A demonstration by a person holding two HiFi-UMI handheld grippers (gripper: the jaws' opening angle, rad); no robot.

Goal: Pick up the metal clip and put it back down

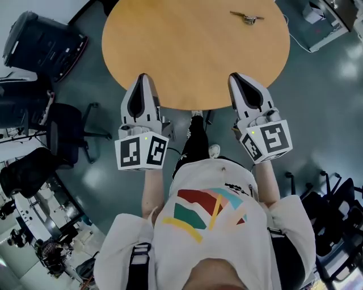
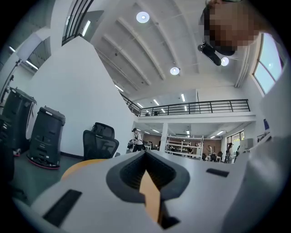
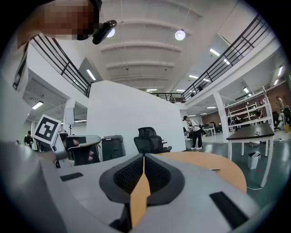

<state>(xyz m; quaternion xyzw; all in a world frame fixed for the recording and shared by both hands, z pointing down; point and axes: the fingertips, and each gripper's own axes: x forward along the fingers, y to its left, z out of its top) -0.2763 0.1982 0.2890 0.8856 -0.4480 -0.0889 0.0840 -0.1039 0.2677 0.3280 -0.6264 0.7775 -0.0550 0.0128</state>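
Not begun: metal clip (image 1: 246, 17) lies untouched, upper right on the table (image 1: 193, 51) (left tongs (image 1: 143, 76), right tongs (image 1: 233, 77) pressed together, empty).

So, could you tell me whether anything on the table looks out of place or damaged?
Nothing stands out. The metal clip lies alone near the far edge of the round table, and the left claw and right claw hover shut and empty at the near edge.
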